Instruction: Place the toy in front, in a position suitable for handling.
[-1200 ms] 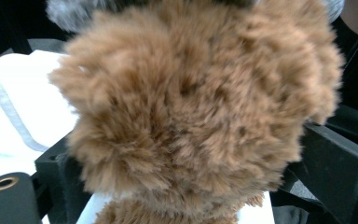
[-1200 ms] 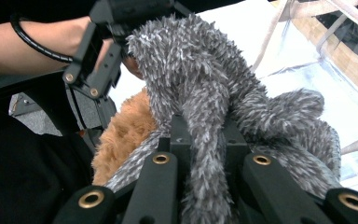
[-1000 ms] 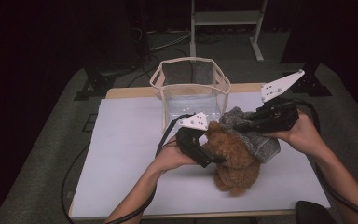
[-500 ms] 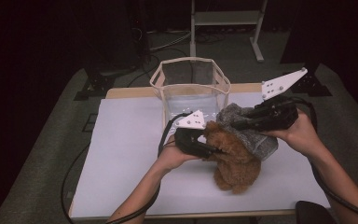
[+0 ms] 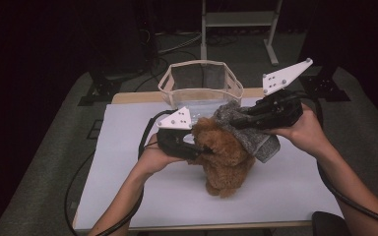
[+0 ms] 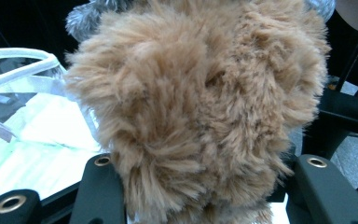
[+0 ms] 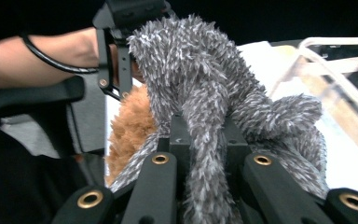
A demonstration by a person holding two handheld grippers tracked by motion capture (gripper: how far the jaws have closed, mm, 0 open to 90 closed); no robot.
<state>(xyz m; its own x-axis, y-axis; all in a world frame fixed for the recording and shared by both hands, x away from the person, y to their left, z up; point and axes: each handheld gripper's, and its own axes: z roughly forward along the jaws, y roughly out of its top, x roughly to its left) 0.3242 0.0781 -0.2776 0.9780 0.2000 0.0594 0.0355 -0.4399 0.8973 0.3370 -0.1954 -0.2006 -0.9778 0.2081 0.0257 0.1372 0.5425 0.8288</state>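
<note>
A brown plush toy (image 5: 226, 160) stands on the white table (image 5: 128, 162), with a grey fuzzy cloth (image 5: 256, 140) draped over its far right side. My left gripper (image 5: 199, 149) comes in from the left and is shut on the toy's upper part. In the left gripper view the toy's fur (image 6: 200, 107) bulges between the two jaws of the left gripper (image 6: 205, 196). My right gripper (image 5: 236, 120) reaches in from the right, shut on the grey cloth. A thick fold of that cloth (image 7: 205, 107) runs between the jaws of the right gripper (image 7: 209, 186).
A clear bag with a pale rim (image 5: 202, 81) stands open at the table's far edge, just behind the toy. A metal stand (image 5: 236, 19) is on the dark floor beyond. Bare table surface lies to the left and along the front.
Both grippers, the toy and the cloth have shifted a little to the left and slightly up. Both grips are unchanged.
</note>
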